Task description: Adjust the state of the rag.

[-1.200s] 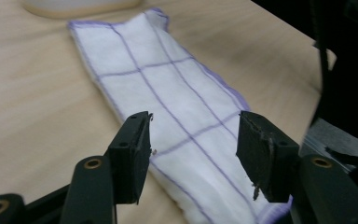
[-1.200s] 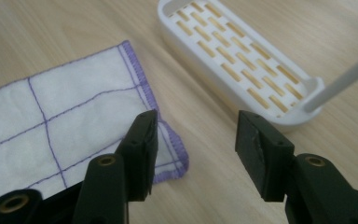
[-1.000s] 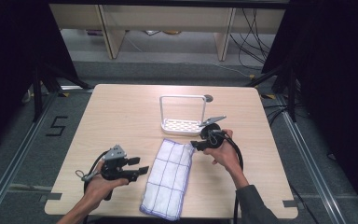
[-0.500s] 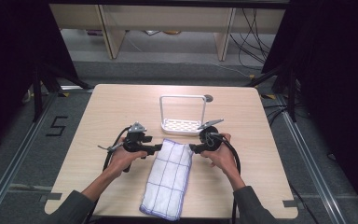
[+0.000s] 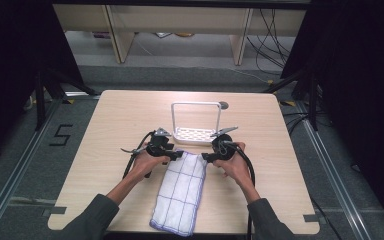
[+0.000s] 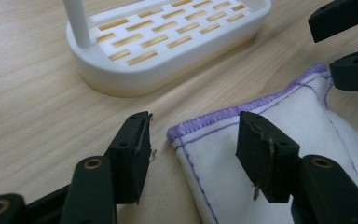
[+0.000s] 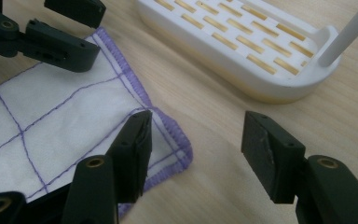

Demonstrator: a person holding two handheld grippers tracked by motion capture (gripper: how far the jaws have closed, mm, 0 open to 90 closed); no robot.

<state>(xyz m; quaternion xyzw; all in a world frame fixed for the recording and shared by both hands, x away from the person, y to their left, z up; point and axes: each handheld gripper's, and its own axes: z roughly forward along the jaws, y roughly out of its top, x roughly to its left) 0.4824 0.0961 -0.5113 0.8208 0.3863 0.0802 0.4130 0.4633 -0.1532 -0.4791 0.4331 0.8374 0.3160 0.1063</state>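
Evidently the two hands are lining up to take hold of the white cloth (image 5: 181,192) by its two far corners, so the step in hand is the approach before the pinch, probably ahead of lifting it toward the white rack (image 5: 196,134) or folding it. The cloth is lying flat on the bench (image 5: 110,120), stitched in a purple grid with a purple hem, its far edge sitting just short of the rack and its near end reaching the bench's front edge. The left claw (image 6: 193,140) is standing about half spread after closing a little just now, straddling the cloth's left far corner: one pad (image 6: 261,149) is hovering over the fabric, the other is over bare wood beside the hem, and nothing is pinched. The right claw (image 7: 196,147) is likewise standing half spread at the right far corner, one pad (image 7: 137,140) sitting over the hem and the other over wood, gripping nothing. Next, each claw is needing to dip until a pad slides under or onto its corner, then squeeze together; the thin fabric lying flush against the wood is looking like the awkward part.
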